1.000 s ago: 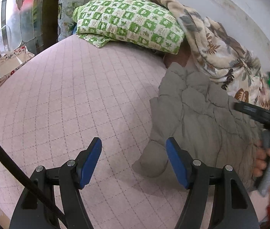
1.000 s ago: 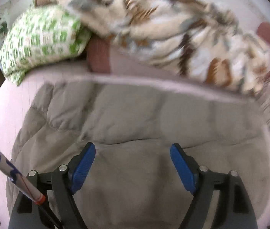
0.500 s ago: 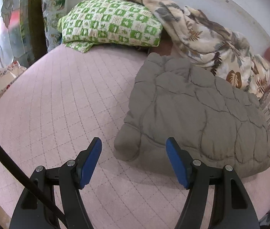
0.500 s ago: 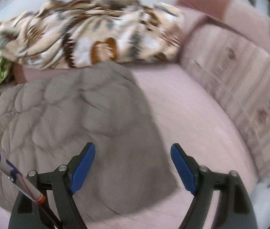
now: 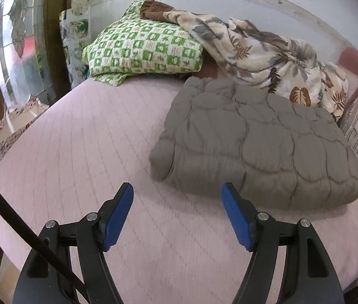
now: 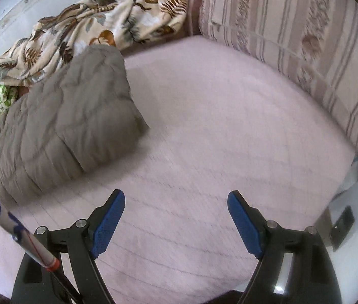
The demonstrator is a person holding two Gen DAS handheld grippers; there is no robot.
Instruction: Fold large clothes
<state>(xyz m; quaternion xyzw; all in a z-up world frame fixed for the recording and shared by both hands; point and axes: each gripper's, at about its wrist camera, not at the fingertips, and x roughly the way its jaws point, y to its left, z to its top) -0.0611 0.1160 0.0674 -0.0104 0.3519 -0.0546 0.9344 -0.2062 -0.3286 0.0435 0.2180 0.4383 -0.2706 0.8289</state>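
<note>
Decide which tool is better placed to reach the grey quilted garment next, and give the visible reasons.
Probably the left tool: the grey quilted garment lies just beyond its right fingertip. The right tool faces bare pink mattress cover, with the garment off to its left. Both are open and empty.

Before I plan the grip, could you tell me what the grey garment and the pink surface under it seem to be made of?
Grey garment: looks like matte padded, quilted fabric, puffy between stitched seams. Pink surface: seemingly matte quilted textile, with faint stitched grid lines.
</note>
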